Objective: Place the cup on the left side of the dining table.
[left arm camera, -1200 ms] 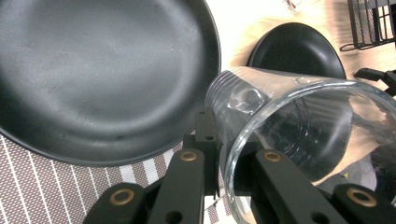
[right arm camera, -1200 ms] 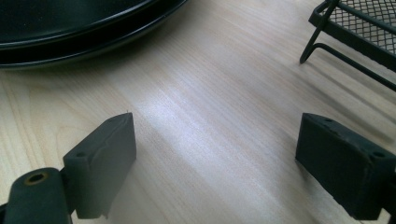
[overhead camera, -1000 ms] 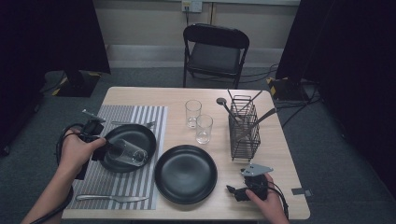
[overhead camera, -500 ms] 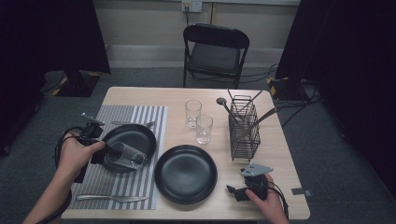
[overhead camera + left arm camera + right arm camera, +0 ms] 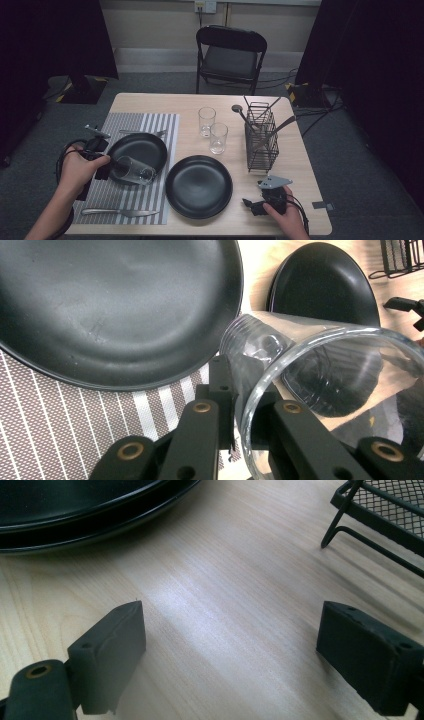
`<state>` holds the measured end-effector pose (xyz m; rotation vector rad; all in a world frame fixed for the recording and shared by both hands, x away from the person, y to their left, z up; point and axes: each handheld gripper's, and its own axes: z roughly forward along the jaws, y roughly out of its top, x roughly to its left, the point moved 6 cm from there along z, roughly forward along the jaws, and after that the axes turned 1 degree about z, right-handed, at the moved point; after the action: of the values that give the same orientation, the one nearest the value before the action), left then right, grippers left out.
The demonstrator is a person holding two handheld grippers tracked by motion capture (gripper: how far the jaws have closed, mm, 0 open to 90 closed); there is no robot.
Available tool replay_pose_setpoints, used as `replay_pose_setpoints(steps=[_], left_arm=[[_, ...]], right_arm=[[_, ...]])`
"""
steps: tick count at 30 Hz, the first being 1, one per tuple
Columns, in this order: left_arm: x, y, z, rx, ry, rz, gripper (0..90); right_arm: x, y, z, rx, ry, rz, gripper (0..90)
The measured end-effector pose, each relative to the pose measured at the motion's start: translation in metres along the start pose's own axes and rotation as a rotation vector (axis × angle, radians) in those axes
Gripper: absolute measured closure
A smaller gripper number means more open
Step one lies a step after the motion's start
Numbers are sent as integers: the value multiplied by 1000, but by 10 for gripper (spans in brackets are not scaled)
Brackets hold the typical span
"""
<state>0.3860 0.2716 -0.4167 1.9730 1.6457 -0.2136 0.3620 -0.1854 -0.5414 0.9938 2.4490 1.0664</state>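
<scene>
**A tipped drinking glass is held over a black plate at a set desk**

A wooden desk (image 5: 295,165) is seen from above. At its left side, the left gripper (image 5: 111,164) is pinched on the rim of a clear glass (image 5: 134,171), one jaw inside and one outside. The glass is held on its side over the near edge of a black plate (image 5: 142,147), which is set on a striped placemat (image 5: 150,125). A knife (image 5: 117,212) is laid along the near edge of the placemat. A second black plate (image 5: 199,186) is placed just beside the placemat, near the centre. Two upright glasses (image 5: 212,130) are stood behind it, beside a wire utensil rack (image 5: 261,140). At the near right corner, the right gripper (image 5: 230,655) is rested low over bare wood, its jaws spread wide apart and nothing held between them.
</scene>
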Motion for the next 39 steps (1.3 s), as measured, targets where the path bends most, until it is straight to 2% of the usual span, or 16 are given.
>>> replay_pose_setpoints(steps=[3, 5, 7, 9, 14, 18, 19, 20, 22, 26, 27, 28, 30, 33, 37, 39], left_arm=[[1, -2, 0, 10, -1, 23, 852], [-1, -3, 0, 7, -5, 1, 852], [0, -4, 0, 11, -7, 20, 852], [-1, -5, 0, 8, -3, 5, 852], [1, -8, -1, 11, -4, 20, 852], [3, -10, -1, 13, -7, 10, 852], [4, -11, 0, 16, -10, 24, 852], [2, -12, 0, 13, -10, 1, 852], [5, -14, 0, 18, -2, 18, 852], [5, -18, 1, 21, -12, 0, 852], [6, -18, 1, 25, -13, 16, 852], [6, -19, 2, 21, -13, 0, 852], [9, -21, 2, 28, 0, 21, 852], [8, -23, 3, 23, -11, 2, 852], [10, -26, 4, 34, -18, 18, 852], [10, -28, 4, 30, -13, 1, 852]], right_arm=[[0, 0, 0, 0, 0, -1, 114], [0, 0, 0, 0, 0, 0, 114], [0, 0, 0, 0, 0, 0, 114], [0, 0, 0, 0, 0, 0, 114], [0, 0, 0, 0, 0, 0, 114], [0, 0, 0, 0, 0, 0, 114], [0, 0, 0, 0, 0, -1, 114], [0, 0, 0, 0, 0, 0, 114], [0, 0, 0, 0, 0, -1, 114], [0, 0, 0, 0, 0, -1, 114], [0, 0, 0, 0, 0, 0, 114], [0, 0, 0, 0, 0, 0, 114], [0, 0, 0, 0, 0, -1, 114], [0, 0, 0, 0, 0, 0, 114], [0, 0, 0, 0, 0, 0, 114], [0, 0, 0, 0, 0, 0, 114]])
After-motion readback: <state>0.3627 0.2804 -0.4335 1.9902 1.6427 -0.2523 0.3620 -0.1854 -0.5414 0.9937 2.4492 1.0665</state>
